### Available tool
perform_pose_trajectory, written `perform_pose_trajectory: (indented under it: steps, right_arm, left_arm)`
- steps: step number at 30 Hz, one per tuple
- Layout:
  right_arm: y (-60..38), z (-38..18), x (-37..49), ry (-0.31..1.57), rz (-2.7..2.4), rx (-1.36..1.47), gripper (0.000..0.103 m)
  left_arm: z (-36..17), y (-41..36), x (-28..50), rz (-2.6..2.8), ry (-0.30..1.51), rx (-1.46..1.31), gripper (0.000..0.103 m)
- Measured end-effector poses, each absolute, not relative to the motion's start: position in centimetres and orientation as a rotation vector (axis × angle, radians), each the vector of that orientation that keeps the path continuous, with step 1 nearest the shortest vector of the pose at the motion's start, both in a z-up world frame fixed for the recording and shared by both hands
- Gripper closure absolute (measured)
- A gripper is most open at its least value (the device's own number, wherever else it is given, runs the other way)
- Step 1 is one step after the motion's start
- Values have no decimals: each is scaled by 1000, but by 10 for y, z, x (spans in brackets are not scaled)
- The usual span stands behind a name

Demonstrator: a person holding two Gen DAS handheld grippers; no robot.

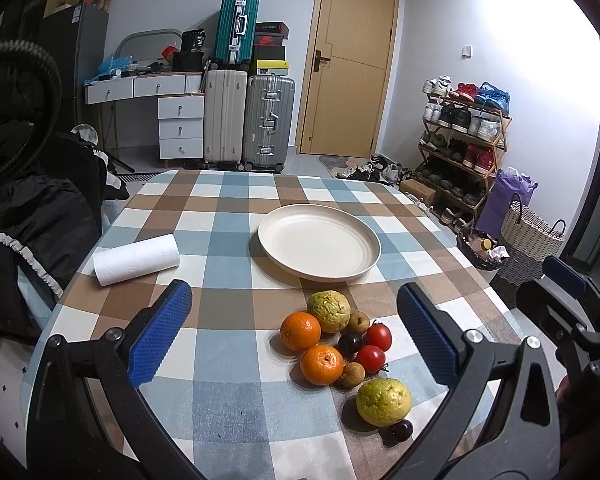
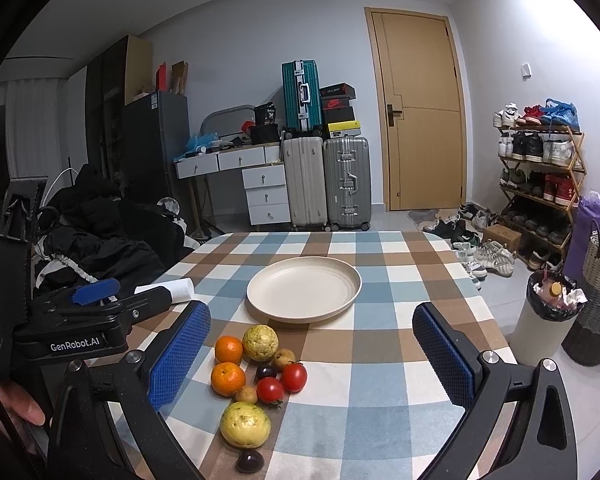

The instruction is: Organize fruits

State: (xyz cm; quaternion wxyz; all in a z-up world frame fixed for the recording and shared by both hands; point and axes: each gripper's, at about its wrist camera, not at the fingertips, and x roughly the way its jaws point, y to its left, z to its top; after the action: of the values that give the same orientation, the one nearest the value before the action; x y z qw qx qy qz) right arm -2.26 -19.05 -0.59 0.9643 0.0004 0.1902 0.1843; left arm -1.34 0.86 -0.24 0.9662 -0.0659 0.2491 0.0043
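- Left claw (image 1: 296, 332) wide open, nothing between its blue pads, hanging above the near part of the counter (image 1: 228, 408) with the fruit cluster in its span
- Right claw (image 2: 312, 356) equally wide open and empty; the fruit sits toward its left pad
- Fruit lies loose on the checked cloth, just short of the empty cream plate (image 1: 319, 242); plate holds nothing, so by my read sorting has not begun
- Two guavas: far one (image 1: 329, 311) nearest the plate, near one (image 1: 384, 401) close to the counter edge. Bumpy rind, likely firm and the heaviest pieces; grip across the widest middle
- Two oranges (image 1: 300, 330) (image 1: 321, 364), touching or nearly so. Round, firm peel, apt to roll; take at the equator with a moderate squeeze
- Two tomatoes (image 1: 379, 337) (image 1: 370, 358), smooth and glossy, probably soft and slippery; light pressure only, bruising is the risk
- Two dark plum-like fruits: one (image 1: 349, 343) wedged mid-cluster, one (image 1: 401, 430) alone beside the near guava. Small and slick, could squirt from the pads
- Two small brown fruits (image 1: 358, 321) (image 1: 352, 374), kind unclear; light, thin-skinned by guess
- Cluster is tight; the outer pieces look easiest to take first
- Paper towel roll (image 1: 137, 259) lies on its side, well apart to the left
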Motion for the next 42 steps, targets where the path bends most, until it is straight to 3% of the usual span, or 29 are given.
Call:
perform_pose_trajectory:
  steps: [17,42]
  right_arm:
    - [-183,-15,-26,411,469,-9,0]
    - [-147,-94,-4,715,694,14,0]
  left_arm:
    - [-10,11,-15,12,513,-134,1]
    - [-36,30,3,58,583,-152,1]
